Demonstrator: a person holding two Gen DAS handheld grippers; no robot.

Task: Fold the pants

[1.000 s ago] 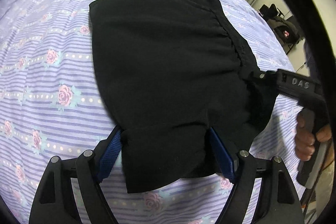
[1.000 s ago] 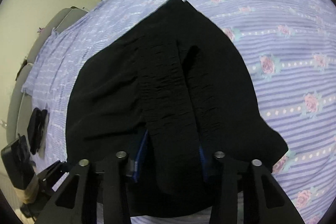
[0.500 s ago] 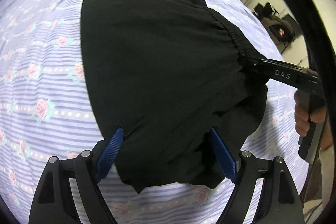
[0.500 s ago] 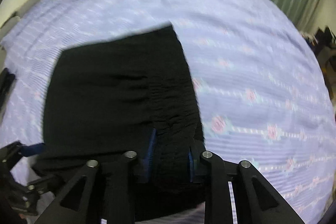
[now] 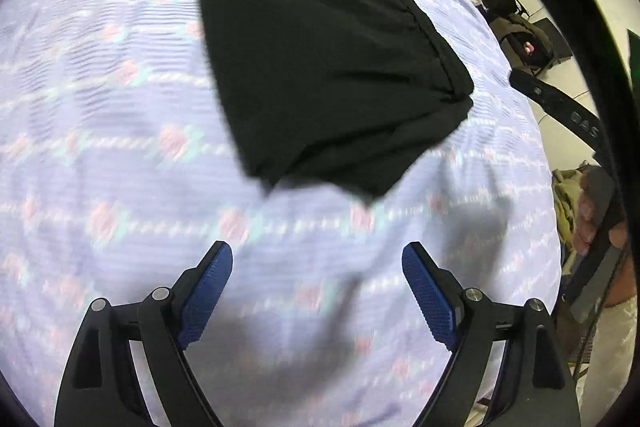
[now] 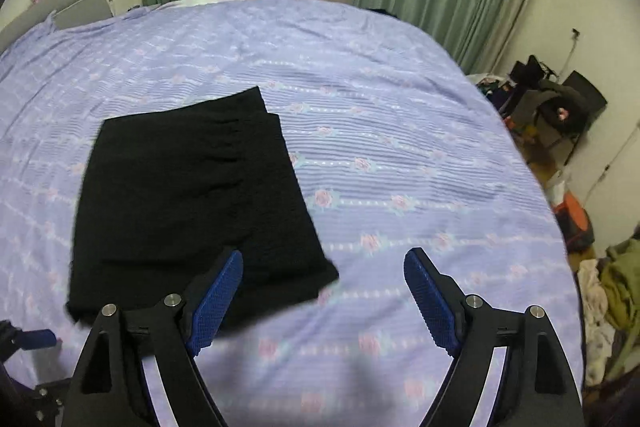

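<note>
The left gripper (image 5: 316, 291) hangs with jaws spread wide and empty; the right gripper (image 6: 322, 297) is likewise parted, holding nothing. Ahead of both, apart from the fingers, the black pants (image 6: 192, 203) lie folded flat on the floral bedsheet (image 6: 400, 155), ahead-left of the right claw, which looks nearer. Their long axis runs away from it.

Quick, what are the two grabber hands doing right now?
Left gripper: open, holding nothing.
Right gripper: open, holding nothing; the black pants lie on the bed.
</note>
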